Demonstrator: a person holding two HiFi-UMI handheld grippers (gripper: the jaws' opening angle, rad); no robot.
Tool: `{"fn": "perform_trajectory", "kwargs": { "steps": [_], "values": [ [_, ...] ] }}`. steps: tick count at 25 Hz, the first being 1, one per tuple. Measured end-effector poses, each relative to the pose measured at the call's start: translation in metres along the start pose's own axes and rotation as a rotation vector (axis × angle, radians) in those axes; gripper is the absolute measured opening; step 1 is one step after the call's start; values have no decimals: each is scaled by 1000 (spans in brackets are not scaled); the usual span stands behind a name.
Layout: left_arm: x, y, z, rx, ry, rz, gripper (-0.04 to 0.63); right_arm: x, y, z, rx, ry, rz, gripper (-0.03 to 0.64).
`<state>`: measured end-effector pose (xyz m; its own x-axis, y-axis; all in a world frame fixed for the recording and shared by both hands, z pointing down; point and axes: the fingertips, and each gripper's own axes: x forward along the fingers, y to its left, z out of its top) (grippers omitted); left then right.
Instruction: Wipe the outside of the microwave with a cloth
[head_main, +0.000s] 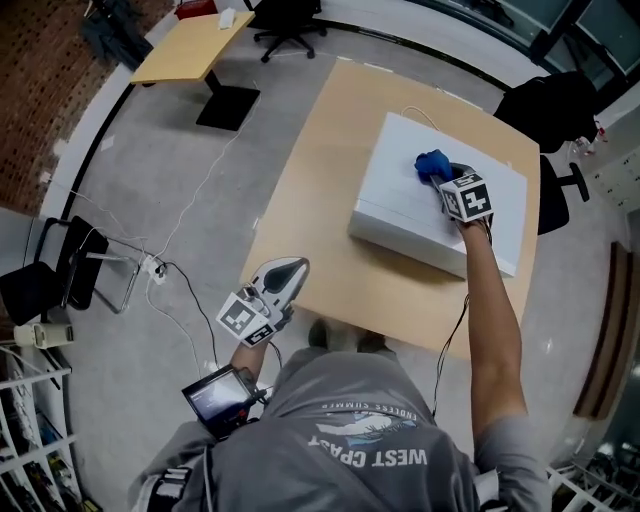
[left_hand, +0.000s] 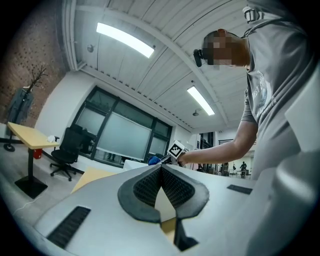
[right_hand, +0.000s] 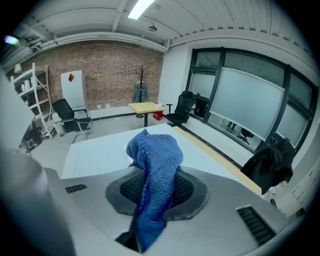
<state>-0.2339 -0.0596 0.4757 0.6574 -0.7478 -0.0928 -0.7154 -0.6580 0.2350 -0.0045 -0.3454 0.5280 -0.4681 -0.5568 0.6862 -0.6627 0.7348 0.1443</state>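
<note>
The white microwave (head_main: 400, 200) lies on the wooden table (head_main: 330, 150), its broad top face up. On that face, near the far edge, rests a bunched blue cloth (head_main: 432, 163). My right gripper (head_main: 443, 178) is shut on the cloth, arm stretched over the microwave. In the right gripper view the blue cloth (right_hand: 152, 150) hangs between the pads of the right gripper (right_hand: 154, 182), above the microwave's white surface (right_hand: 95, 155). My left gripper (head_main: 294, 266) hovers at the table's near left edge, shut and empty. In its own view the left gripper (left_hand: 161, 169) points level toward the cloth (left_hand: 154, 160).
A second wooden table (head_main: 190, 45) and an office chair (head_main: 288, 22) stand at the far side. A black chair (head_main: 50, 280) and floor cables (head_main: 180, 290) lie at the left. A dark jacket drapes over a chair (head_main: 545, 105) at the right. A small screen (head_main: 218, 395) hangs at my waist.
</note>
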Motion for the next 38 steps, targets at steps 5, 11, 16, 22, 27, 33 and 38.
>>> {"fn": "perform_trajectory", "kwargs": {
  "steps": [5, 11, 16, 22, 27, 33, 38],
  "values": [
    [-14, 8, 3, -3, -10, 25, 21, 22, 29, 27, -24, -9, 46, 91],
    [-28, 18, 5, -7, -18, 50, 21, 48, 65, 60, -60, -17, 97, 91],
    [-34, 26, 6, -7, -16, 63, 21, 65, 87, 79, -84, -23, 134, 91],
    [-36, 30, 8, -1, -18, 68, 21, 75, 104, 89, -94, -37, 162, 91],
    [-36, 30, 11, 6, -17, 66, 21, 72, 110, 96, -28, -96, 207, 91],
    [-32, 28, 17, 17, -9, 52, 21, 53, 106, 116, 195, -269, 300, 91],
    [-25, 26, 21, 29, 3, 35, 21, 20, 94, 138, 414, -507, 401, 91]
  ]
}}
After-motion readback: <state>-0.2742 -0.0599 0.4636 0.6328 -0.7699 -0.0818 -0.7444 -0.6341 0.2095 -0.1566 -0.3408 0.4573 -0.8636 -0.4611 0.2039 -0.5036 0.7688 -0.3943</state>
